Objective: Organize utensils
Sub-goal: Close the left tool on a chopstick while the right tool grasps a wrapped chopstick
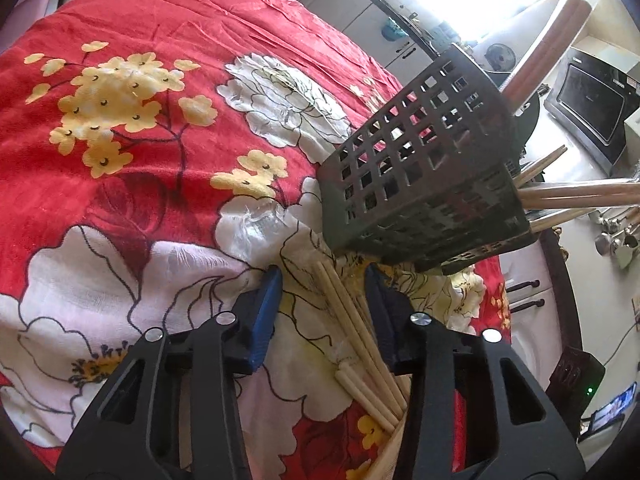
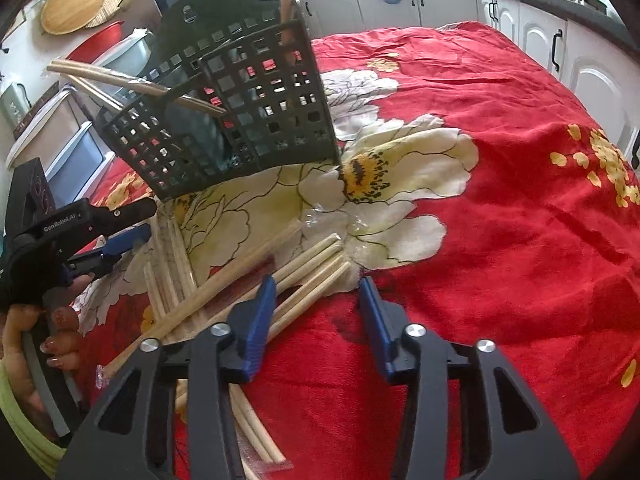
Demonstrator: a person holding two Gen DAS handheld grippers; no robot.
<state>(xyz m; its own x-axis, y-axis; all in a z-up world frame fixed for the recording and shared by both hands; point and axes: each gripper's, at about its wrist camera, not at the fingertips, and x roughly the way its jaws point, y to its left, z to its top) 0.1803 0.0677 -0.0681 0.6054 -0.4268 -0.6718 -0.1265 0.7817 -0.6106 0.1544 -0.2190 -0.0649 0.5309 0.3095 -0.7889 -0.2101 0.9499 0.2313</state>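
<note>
Chopsticks (image 2: 132, 82) stick out of dark perforated holder (image 2: 248, 92).

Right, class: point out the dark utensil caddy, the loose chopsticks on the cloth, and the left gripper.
utensil caddy (image 2: 276, 120), right wrist view, on its gridded front wall.
loose chopsticks (image 1: 352, 320), left wrist view, mid-shaft of the bundle.
left gripper (image 1: 324, 280), left wrist view, midway between its fingertips.
</note>
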